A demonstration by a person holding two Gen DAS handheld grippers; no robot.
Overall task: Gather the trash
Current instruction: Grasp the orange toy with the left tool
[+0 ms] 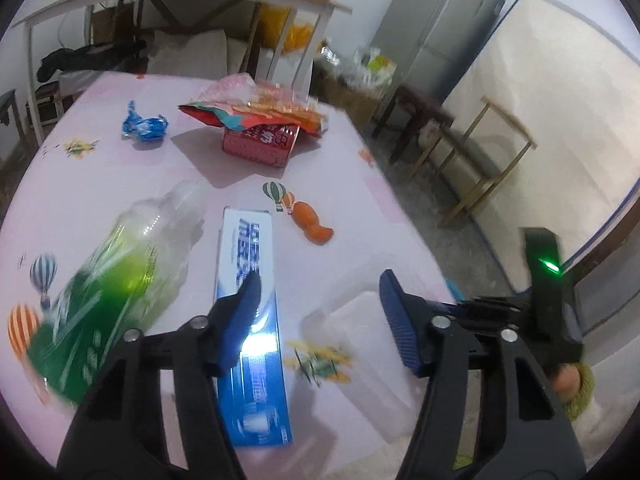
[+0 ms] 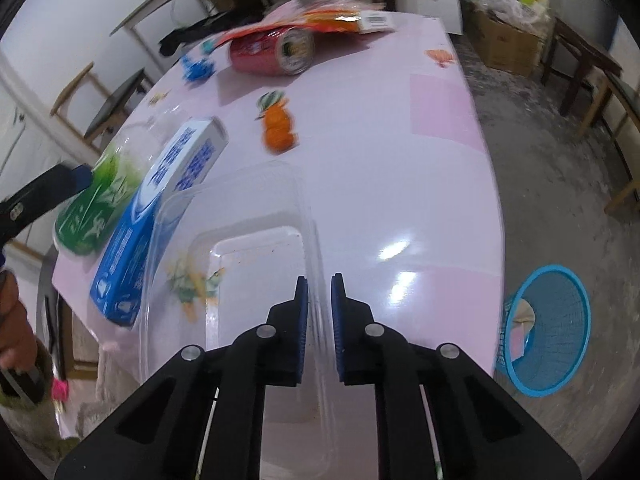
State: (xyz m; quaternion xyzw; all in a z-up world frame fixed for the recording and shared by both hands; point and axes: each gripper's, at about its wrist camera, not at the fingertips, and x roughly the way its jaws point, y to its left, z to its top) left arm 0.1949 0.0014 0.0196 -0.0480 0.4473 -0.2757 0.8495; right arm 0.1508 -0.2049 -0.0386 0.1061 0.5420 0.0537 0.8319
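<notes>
My right gripper (image 2: 319, 292) is shut on the rim of a clear plastic food container (image 2: 248, 248), held over the pink table (image 2: 400, 160); the container also shows in the left wrist view (image 1: 372, 360). My left gripper (image 1: 320, 296) is open above a blue toothpaste box (image 1: 248, 320), which also shows in the right wrist view (image 2: 160, 208). Beside it lies a green bottle (image 1: 108, 280). An orange wrapper (image 1: 310, 222), a blue crumpled wrapper (image 1: 144, 126) and a red box (image 1: 262, 144) under snack bags lie farther off.
A blue mesh waste basket (image 2: 548, 328) stands on the floor right of the table, with paper in it. Wooden stools (image 1: 476, 168), a mattress, a fridge and a shelf stand around the room.
</notes>
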